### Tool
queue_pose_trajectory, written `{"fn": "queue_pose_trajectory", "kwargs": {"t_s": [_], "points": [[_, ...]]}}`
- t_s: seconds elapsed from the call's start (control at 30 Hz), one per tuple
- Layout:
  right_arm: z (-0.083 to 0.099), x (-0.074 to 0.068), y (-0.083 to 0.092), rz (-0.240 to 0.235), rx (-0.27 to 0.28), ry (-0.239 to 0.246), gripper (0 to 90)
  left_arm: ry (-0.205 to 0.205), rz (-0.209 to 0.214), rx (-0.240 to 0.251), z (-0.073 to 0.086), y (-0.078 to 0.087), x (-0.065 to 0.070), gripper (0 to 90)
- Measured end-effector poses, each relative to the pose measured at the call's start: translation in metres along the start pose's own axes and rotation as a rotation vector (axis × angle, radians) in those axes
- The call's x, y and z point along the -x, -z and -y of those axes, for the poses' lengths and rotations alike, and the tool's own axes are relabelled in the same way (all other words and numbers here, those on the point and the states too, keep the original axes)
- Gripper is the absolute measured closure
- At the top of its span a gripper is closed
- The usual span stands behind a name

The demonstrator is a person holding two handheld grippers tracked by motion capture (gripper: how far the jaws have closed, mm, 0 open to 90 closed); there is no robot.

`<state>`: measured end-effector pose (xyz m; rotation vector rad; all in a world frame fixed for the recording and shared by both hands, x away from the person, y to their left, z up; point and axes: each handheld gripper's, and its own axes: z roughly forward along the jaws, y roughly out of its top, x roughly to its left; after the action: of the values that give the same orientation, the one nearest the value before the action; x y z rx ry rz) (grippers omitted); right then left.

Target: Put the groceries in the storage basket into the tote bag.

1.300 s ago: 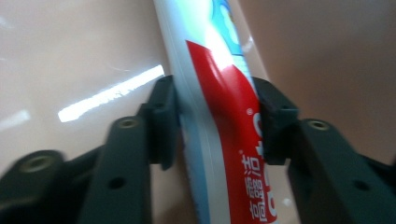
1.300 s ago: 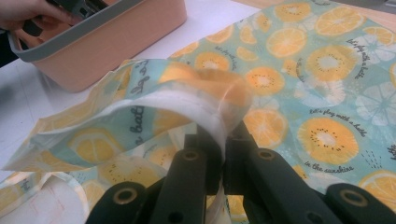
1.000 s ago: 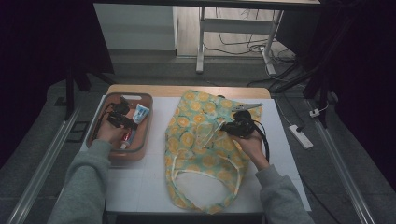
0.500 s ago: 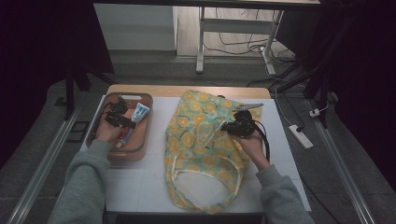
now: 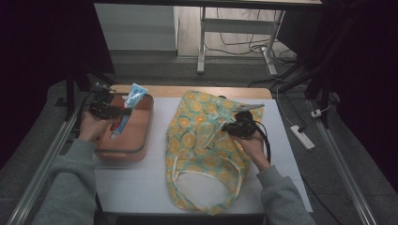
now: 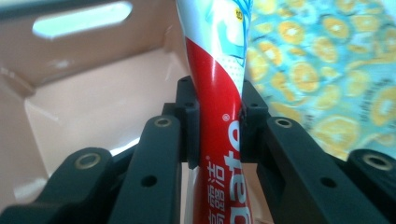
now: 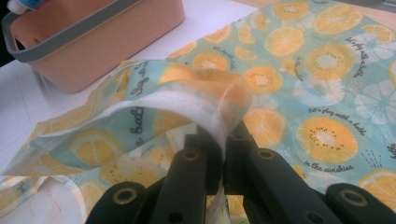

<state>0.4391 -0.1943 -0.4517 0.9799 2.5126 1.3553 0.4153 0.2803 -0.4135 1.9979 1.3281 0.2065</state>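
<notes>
A red, white and blue toothpaste tube (image 5: 133, 96) hangs tilted above the pink basket (image 5: 141, 136) at the table's left. My left gripper (image 5: 123, 112) is shut on the tube; in the left gripper view the tube (image 6: 219, 70) is pinched at its waist between the gripper's (image 6: 217, 123) pads. A teal tote bag (image 5: 202, 140) printed with orange slices lies flat mid-table. My right gripper (image 5: 226, 126) is shut on a lifted fold of the bag's rim (image 7: 205, 100), raising it off the cloth; its jaws (image 7: 219, 154) meet on the white lining.
The basket's grey-rimmed wall (image 7: 93, 51) stands left of the bag, with white tabletop (image 5: 141, 187) in front of it. The bag's handle loop (image 5: 206, 187) reaches towards the near edge. A power strip (image 5: 300, 137) lies on the floor at the right.
My left hand has risen, lifting the toothpaste tube up out of the basket. The right gripper and the bag fold have stayed put.
</notes>
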Motion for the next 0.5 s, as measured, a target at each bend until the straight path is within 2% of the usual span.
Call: {"fn": "queue_pose_trajectory", "kwargs": {"t_s": [0.1, 0.27, 0.4, 0.5], "points": [[-0.001, -0.001, 0.001, -0.002, 0.004, 0.002, 88.0, -0.044, 0.013, 0.027, 0.000, 0.010, 0.014, 74.3], [-0.001, -0.001, 0.002, 0.000, 0.011, 0.005, 88.0, -0.103, 0.059, 0.064, 0.003, 0.024, 0.033, 74.3], [-0.001, -0.001, 0.003, 0.002, 0.014, 0.004, 88.0, -0.134, 0.105, 0.082, 0.005, 0.028, 0.047, 74.4], [-0.001, -0.001, 0.003, 0.003, 0.013, 0.003, 88.0, -0.168, 0.123, 0.086, 0.007, 0.027, 0.058, 74.4]]}}
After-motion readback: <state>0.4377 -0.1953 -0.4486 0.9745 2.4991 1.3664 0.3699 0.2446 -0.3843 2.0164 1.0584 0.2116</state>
